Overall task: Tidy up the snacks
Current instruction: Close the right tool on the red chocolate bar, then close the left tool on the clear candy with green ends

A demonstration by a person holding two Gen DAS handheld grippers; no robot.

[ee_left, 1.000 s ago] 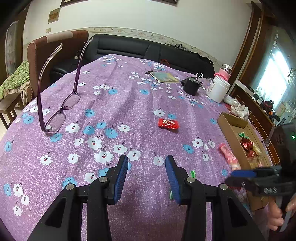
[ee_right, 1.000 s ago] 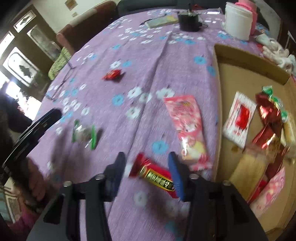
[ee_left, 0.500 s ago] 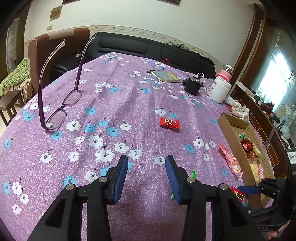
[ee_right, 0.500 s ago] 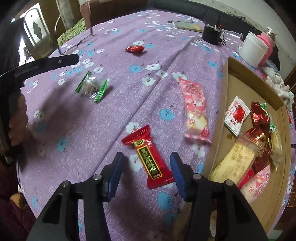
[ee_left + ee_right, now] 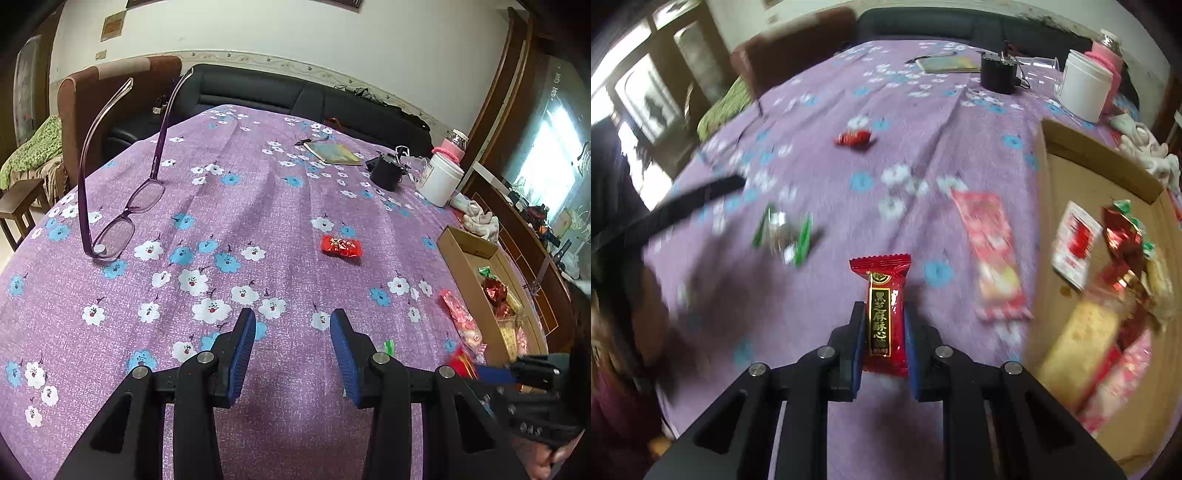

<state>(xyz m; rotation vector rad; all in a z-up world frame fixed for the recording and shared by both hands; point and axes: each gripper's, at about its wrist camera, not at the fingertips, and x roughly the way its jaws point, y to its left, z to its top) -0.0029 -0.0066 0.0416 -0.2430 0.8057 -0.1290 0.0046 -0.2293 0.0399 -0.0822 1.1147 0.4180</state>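
Observation:
My right gripper [image 5: 884, 310] is shut on a red snack packet with gold lettering [image 5: 882, 280], which stands up between the blue pads, above the purple flowered tablecloth. In the left wrist view that gripper [image 5: 491, 373] shows low on the right with the packet [image 5: 461, 360]. My left gripper [image 5: 291, 317] hangs open over the cloth with nothing between its fingers. Loose on the cloth lie a pink packet [image 5: 993, 251], a green-ended clear candy [image 5: 783, 234] and a small red candy [image 5: 855, 137]. A cardboard box [image 5: 1056, 206] to the right holds several snacks.
Purple glasses [image 5: 122, 221] stand on the cloth at the left. At the far side are a notebook [image 5: 332, 152], a black cup [image 5: 386, 171], a white jar [image 5: 441, 179] and a white cloth [image 5: 478, 218]. A dark sofa lies beyond the table.
My right gripper has closed on the red packet, which now stands upright between the pads instead of lying on the cloth. The left gripper has stayed where it was.

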